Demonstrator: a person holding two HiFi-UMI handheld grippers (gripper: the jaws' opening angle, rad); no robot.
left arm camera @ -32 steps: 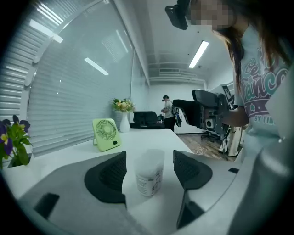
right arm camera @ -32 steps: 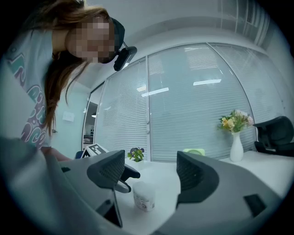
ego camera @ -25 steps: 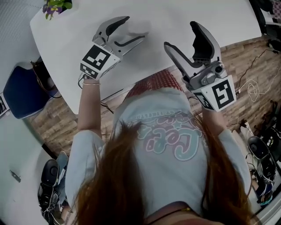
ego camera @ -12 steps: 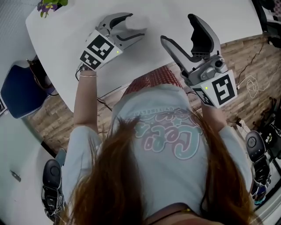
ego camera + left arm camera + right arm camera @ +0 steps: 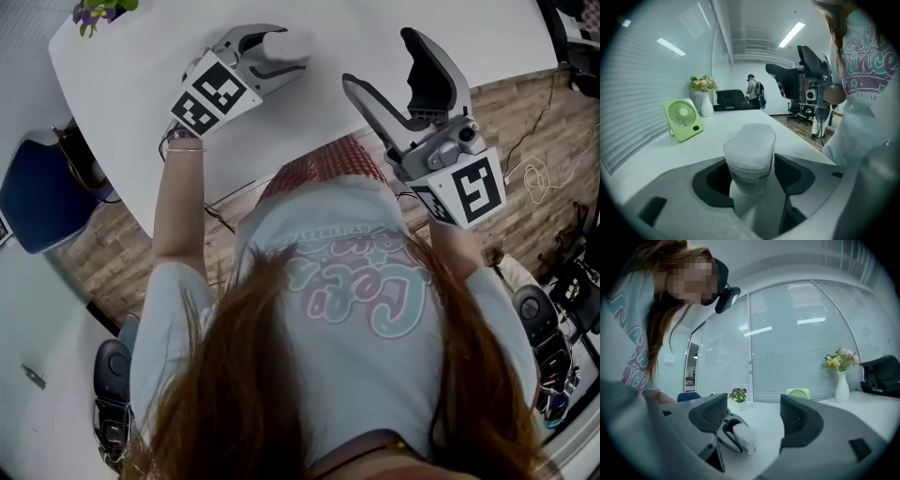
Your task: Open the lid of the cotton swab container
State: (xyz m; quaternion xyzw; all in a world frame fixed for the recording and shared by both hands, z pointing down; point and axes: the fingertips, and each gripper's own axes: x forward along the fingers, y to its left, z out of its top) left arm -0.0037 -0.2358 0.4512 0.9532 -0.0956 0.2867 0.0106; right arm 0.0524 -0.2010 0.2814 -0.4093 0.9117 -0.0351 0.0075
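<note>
Both jaws of your left hand-held gripper point(image 5: 751, 180) stand wide apart, low over the white desk point(image 5: 141, 103). The cotton swab container point(image 5: 749, 157) stands upright between them. The jaws have just been closing a little, but you can see a gap on one side of the container, so they are not squeezing it. The container is frosted white with a label round it, and its lid point(image 5: 752, 136) is on.

Your right hand-held gripper point(image 5: 380, 61) is to the right of the container, well apart from it. Its jaws are spread wide with nothing between them.

Past the container, farther along the desk, you can see a green fan point(image 5: 684, 119) and a white vase of flowers point(image 5: 707, 96). A small pot of purple flowers point(image 5: 738, 393) sits on the desk too, well away from the container.
</note>
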